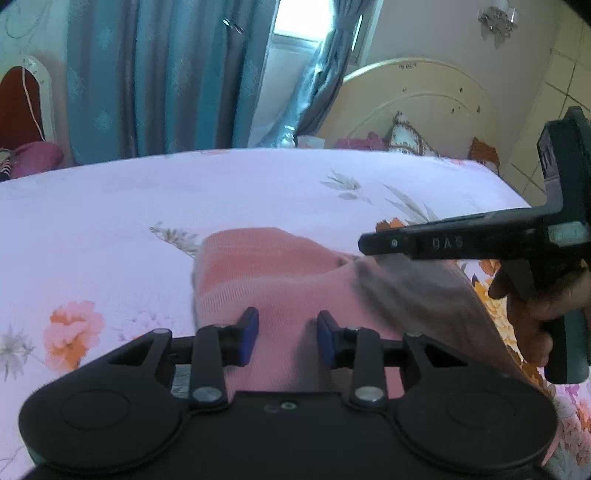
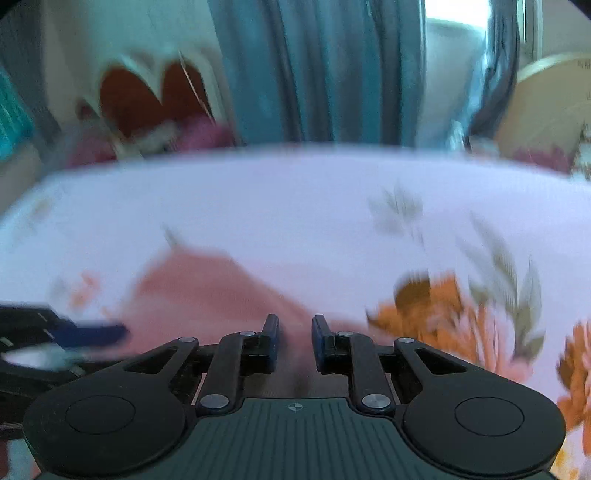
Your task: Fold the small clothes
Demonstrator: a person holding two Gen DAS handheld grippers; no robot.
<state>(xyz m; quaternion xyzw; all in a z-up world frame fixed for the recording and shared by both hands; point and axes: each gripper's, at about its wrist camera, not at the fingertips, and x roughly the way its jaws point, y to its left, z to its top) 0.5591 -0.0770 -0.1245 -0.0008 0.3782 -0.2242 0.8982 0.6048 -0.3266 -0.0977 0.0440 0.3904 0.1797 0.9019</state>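
One pink garment [image 1: 266,280] lies on the bed [image 1: 110,206], its near edge lifted by two grippers. The left gripper [image 1: 287,332] and the right gripper [image 2: 294,336] each have narrow jaws with pink cloth between them; whether the pads pinch it is hard to make out. The right wrist view is blurred. Teal curtains [image 1: 155,81] and a headboard [image 1: 417,99] stand beyond the bed.

Bed [image 1: 258,192] in floral pink sheet, cream arched headboard [image 1: 424,107], teal curtains [image 1: 166,74], bright window [image 1: 299,18] behind.
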